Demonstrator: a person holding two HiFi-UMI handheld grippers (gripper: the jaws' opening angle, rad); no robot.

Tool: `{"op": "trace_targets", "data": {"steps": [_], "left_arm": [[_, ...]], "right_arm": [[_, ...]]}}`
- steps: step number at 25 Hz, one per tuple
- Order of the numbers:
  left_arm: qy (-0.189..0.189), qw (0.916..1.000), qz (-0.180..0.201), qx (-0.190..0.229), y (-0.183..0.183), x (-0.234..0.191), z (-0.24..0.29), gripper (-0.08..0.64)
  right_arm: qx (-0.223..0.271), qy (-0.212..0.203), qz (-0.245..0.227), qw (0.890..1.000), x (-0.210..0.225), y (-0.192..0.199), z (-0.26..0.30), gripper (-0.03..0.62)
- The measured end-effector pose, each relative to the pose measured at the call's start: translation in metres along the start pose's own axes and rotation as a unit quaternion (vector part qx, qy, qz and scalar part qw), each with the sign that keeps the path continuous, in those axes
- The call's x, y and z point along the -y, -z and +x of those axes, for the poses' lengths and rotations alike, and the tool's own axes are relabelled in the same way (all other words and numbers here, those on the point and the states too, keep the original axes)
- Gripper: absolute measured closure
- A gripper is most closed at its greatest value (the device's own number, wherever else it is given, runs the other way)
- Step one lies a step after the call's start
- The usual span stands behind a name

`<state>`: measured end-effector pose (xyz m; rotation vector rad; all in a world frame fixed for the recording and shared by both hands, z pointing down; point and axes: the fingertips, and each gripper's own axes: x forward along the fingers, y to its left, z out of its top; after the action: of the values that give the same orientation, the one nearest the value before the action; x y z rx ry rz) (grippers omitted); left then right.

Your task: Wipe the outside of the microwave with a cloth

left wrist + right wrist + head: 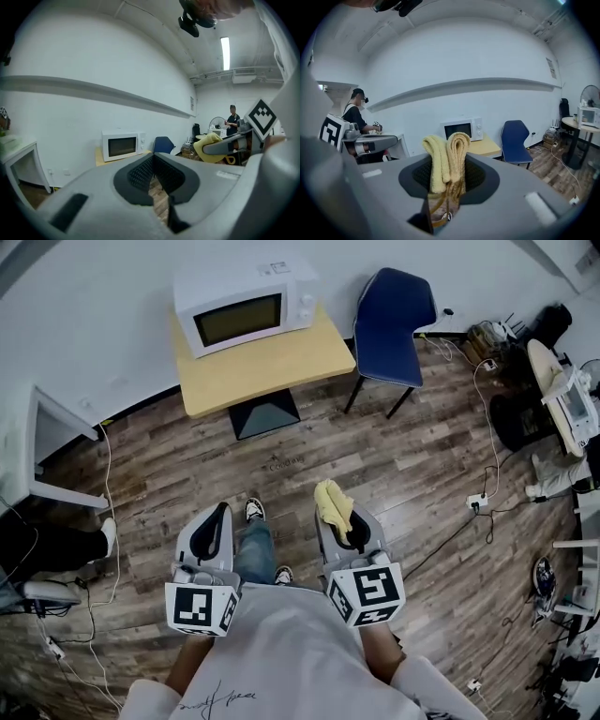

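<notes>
The white microwave (pixel 246 306) stands at the back of a small light-wood table (pixel 281 367) against the white wall, with a blue chair (pixel 394 324) just beside it. Well apart from it, the right gripper (pixel 343 524) clamps the folded yellow cloth (pixel 333 504), and the left gripper (pixel 214 529) has its jaws pressed together on nothing (both over the dark wood-plank floor (pixel 394 465), where white cables (pixel 487 427) trail).

Head view steeply down; both gripper views toward distant microwave (pixel 121 145).
</notes>
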<state>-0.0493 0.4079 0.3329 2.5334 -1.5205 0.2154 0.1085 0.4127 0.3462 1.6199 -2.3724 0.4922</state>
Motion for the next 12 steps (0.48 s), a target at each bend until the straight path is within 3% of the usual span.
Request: {"op": "trace_targets", "data": {"steps": [12], "left_arm": [[0.007, 0.9992, -0.038, -0.009, -0.035, -0.107, 0.108, 0.566]], "right_arm": [[-0.054, -0.008, 0.037, 0.998, 0.010, -0.049, 0.150, 0.482]]}}
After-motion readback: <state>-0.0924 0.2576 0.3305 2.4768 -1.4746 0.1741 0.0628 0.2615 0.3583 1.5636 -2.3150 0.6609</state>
